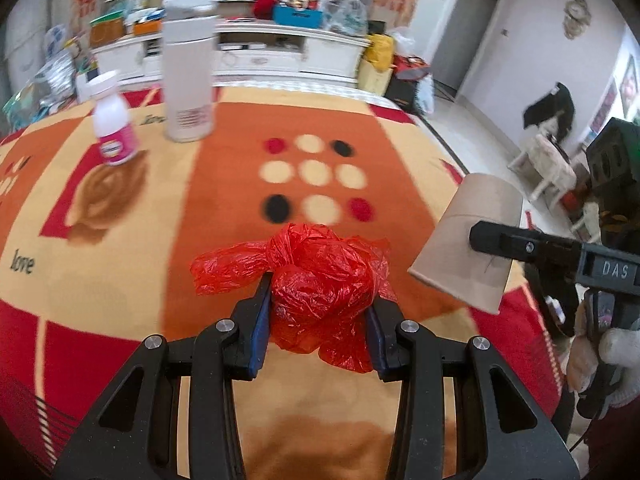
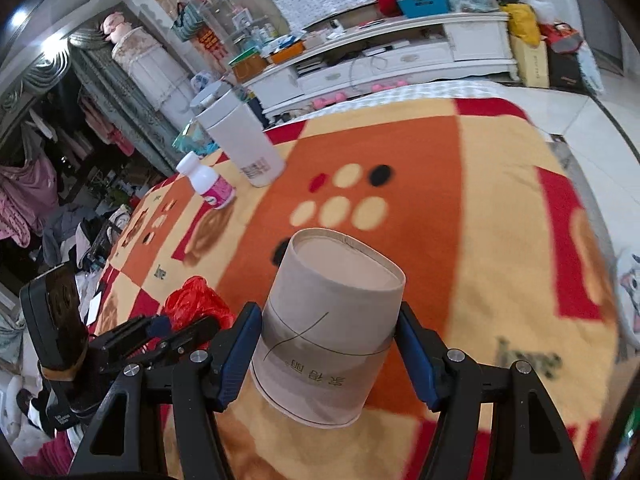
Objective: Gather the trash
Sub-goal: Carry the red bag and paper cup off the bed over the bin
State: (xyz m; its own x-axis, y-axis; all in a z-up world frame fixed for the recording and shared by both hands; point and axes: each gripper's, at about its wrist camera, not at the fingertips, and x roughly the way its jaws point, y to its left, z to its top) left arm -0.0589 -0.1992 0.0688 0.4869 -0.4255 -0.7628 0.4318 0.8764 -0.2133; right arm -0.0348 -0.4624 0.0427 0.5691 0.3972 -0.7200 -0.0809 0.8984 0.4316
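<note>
A crumpled red plastic bag (image 1: 316, 264) sits between the blue pads of my left gripper (image 1: 320, 296), which is shut on it and holds it just above the patterned blanket (image 1: 120, 220). In the right wrist view my right gripper (image 2: 328, 312) is shut on a grey-brown paper cup (image 2: 344, 264), turned base-up and tilted, with both pads pressing its sides. The same cup (image 1: 468, 240) shows at the right of the left wrist view, with one black finger across it. The red bag (image 2: 192, 300) and the left gripper (image 2: 168, 328) appear low on the left in the right wrist view.
A tall white canister (image 1: 188, 80) and a small white bottle with a pink label (image 1: 114, 120) stand at the blanket's far left. A cluttered white cabinet (image 1: 280, 48) runs behind. A gloved hand (image 1: 616, 352) holds the right gripper. The blanket's edge drops to tiled floor (image 1: 472, 128) on the right.
</note>
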